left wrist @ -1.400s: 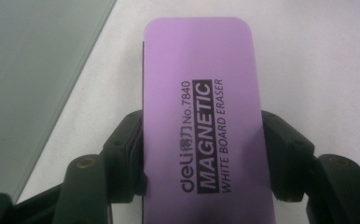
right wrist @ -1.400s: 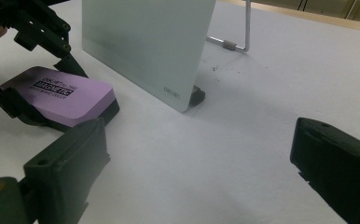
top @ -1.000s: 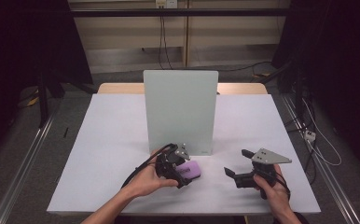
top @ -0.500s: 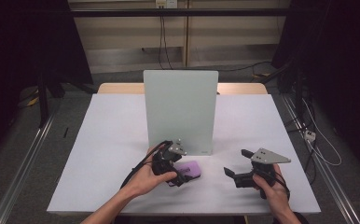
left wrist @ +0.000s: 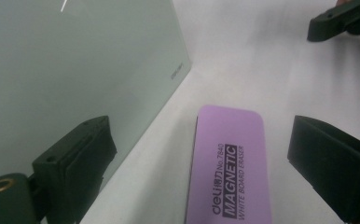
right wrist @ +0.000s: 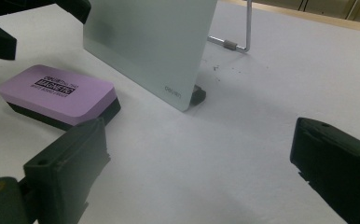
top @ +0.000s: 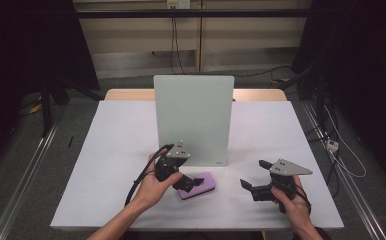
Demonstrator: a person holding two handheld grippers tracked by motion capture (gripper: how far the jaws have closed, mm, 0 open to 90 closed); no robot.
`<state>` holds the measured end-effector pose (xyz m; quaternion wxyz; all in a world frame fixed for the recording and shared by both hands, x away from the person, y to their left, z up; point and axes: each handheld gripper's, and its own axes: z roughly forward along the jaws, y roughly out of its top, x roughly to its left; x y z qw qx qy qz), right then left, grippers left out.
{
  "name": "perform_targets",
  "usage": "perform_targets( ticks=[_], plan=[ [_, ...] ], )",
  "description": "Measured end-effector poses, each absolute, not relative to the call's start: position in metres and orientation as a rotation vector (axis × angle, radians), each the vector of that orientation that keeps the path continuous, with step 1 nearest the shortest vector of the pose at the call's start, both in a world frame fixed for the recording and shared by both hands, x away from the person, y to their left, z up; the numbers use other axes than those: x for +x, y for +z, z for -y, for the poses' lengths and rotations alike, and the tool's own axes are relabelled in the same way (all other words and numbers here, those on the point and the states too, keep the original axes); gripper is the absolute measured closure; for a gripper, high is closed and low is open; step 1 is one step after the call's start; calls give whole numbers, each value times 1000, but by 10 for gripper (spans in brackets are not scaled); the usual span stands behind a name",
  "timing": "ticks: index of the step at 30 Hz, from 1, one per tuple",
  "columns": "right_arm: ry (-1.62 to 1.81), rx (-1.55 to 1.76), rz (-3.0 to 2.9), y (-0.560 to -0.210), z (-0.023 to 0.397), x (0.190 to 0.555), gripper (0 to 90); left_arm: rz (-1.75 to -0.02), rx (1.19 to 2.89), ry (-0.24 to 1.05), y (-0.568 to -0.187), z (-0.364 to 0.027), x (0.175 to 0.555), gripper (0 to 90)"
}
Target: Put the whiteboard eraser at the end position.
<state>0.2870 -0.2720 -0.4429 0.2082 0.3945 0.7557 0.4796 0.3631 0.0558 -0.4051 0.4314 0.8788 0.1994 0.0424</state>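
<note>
purple eraser (top: 197,185) flat on table (top: 106,150), right under left gripper (top: 191,183), jaws just spread wide, nothing pinched; long axis runs left-right; right gripper (top: 251,186) spread too, empty, further right

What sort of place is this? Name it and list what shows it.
Probably a lab or recording room set up for handling trials: a white table with just a standing whiteboard and a purple eraser, dark curtains at both sides, and cables hanging on the back wall.
</note>
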Motion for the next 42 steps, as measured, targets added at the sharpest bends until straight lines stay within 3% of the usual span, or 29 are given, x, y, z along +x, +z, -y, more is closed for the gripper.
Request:
perform_targets(
  ticks=[7, 20, 42],
  plan=[
    [1333, 1099, -2105, -443, 272, 287, 38, -573, 2086, 172, -394, -72, 367, 67],
    [1328, 1106, -2098, -443, 273, 283, 38, -590, 2076, 297, -387, -99, 361, 63],
    [1323, 1115, -2093, -443, 274, 282, 38, -776, 1966, 381, -393, -159, 344, 64]
  ],
)
